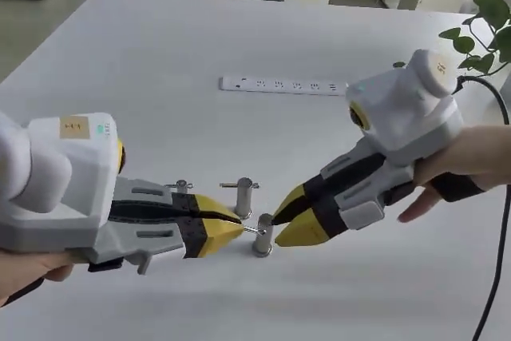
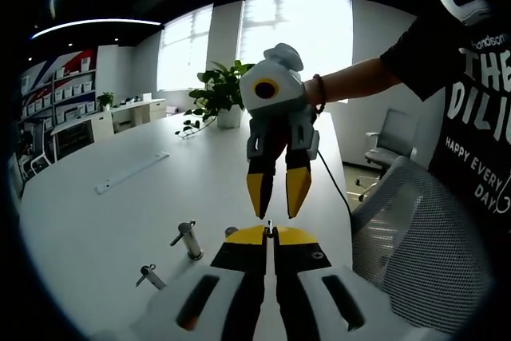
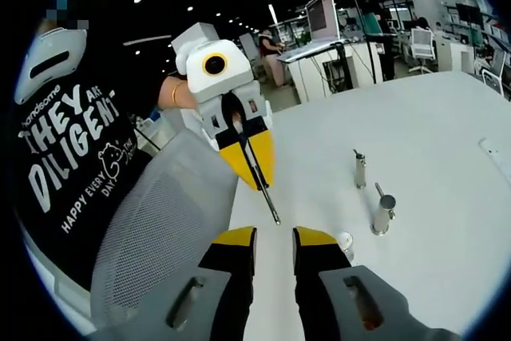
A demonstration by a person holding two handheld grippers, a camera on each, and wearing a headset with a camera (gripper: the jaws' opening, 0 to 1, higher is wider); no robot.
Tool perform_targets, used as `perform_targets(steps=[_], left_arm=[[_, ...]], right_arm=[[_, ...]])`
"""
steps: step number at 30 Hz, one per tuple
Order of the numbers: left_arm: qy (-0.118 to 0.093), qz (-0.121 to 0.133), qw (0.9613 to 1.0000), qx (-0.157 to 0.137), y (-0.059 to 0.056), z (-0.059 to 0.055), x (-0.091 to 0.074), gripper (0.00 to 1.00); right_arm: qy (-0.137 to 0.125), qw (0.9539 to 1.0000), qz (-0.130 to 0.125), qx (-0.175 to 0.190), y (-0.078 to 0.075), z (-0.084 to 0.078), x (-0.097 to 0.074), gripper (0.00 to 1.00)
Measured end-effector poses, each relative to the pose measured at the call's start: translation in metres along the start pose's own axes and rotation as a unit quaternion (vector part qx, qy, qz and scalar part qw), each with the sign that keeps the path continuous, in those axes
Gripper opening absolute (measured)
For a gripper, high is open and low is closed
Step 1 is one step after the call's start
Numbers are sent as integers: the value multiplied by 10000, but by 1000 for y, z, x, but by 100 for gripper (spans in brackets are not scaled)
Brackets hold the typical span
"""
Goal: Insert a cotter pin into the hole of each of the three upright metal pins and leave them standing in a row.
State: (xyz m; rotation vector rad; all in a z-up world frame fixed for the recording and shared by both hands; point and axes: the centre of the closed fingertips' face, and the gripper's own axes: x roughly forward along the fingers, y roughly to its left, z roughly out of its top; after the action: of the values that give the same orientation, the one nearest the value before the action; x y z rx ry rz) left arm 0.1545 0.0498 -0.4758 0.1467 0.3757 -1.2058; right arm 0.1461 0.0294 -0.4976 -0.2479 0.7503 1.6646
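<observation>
Three short upright metal pins stand on the white table. The rear two each carry a thin cross-piece near the top. The front metal pin stands between both grippers. My left gripper is shut on a thin cotter pin whose tip reaches the front pin's head. In the right gripper view the cotter pin sticks out of the left gripper towards my right gripper. The right gripper stands open just right of the front pin, holding nothing.
A white power strip lies further back on the table. A potted plant stands at the far right edge, and a black cable hangs along the right side. A mesh chair back is beside the table.
</observation>
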Motion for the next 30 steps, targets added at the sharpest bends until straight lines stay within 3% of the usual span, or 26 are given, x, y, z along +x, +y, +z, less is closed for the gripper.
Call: perform_targets(steps=[17, 26, 30], left_arm=[[-254, -437, 9985, 207, -22, 10, 2, 0], [-482, -598, 9970, -16, -26, 18, 1, 0], [-477, -639, 9968, -55, -27, 17, 0, 0]], right_arm=[[-103, 9985, 528, -77, 23, 4, 6, 7], [-291, 9972, 690, -9, 29, 10, 3, 0], [-282, 9963, 752, -308, 32, 11, 1, 0]])
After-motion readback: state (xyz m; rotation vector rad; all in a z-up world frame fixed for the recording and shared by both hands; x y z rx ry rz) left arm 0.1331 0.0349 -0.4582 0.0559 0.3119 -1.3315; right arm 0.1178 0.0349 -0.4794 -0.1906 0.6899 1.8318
